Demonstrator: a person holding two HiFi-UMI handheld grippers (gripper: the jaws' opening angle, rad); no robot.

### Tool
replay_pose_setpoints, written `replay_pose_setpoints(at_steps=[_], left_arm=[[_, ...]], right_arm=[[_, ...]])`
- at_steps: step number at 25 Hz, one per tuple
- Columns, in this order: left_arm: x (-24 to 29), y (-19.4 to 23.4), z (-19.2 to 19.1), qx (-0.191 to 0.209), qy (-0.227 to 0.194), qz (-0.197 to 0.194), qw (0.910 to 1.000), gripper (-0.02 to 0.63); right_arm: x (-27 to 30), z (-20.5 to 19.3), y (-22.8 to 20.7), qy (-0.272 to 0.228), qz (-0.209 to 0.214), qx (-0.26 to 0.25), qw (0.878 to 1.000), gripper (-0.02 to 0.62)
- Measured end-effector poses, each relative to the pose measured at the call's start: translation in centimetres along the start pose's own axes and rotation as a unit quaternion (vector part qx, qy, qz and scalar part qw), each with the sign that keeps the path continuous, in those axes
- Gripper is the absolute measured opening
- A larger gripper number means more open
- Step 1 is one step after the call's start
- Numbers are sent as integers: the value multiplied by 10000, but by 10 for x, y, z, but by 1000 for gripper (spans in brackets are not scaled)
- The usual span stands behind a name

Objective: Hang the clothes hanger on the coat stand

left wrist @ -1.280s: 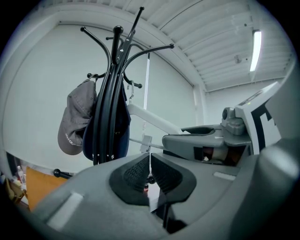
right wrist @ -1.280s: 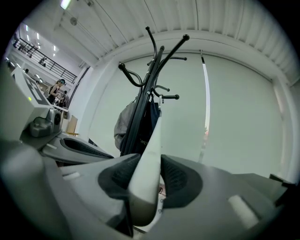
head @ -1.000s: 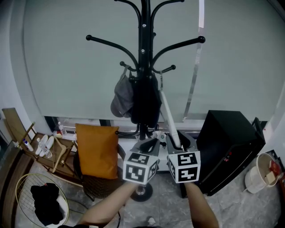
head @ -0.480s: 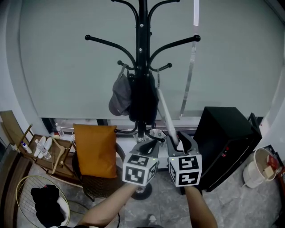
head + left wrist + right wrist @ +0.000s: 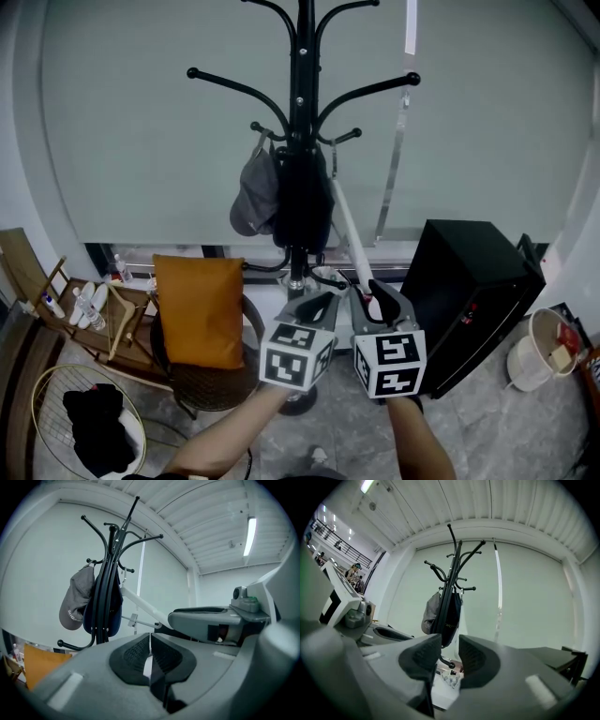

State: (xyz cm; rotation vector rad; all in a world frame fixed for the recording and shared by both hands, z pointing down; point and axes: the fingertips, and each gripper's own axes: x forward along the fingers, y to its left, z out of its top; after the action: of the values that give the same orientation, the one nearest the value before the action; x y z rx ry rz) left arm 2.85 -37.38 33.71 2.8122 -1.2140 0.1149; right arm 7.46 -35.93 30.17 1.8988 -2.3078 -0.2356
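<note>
Little has shifted since a second ago, save the right gripper [image 5: 377,300] sitting slightly lower beneath the coat stand [image 5: 302,112]; its jaws stand apart and are closing, the lower end of the white hanger [image 5: 345,230] between them, not visibly pinched; the left gripper [image 5: 317,307], jaws together on nothing, hangs just beside; the hanger's long axis climbs up-left toward a low peg [image 5: 345,141], so the right hand is nearer; only the left gripper view shows the wire hook [image 5: 124,577], seemingly at that peg.

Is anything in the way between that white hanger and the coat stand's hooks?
Nothing visible does: the white hanger already seems hooked on the coat stand, beside the dark bag and grey cap.
</note>
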Motion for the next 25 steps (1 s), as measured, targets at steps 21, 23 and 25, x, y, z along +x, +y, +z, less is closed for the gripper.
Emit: replay_pose_setpoints(at_steps=[21, 23, 25], left_arm=[[-20, -9, 2, 102, -123, -4, 9999, 12], [-21, -7, -1, 111, -128, 7, 9999, 12], [-20, -5, -4, 104, -113, 2, 9999, 12]], right_arm=[[-16, -16, 27, 249, 330, 339, 9986, 2], [-15, -18, 30, 270, 348, 317, 9985, 2], [-15, -20, 32, 300, 361, 313, 9984, 2]])
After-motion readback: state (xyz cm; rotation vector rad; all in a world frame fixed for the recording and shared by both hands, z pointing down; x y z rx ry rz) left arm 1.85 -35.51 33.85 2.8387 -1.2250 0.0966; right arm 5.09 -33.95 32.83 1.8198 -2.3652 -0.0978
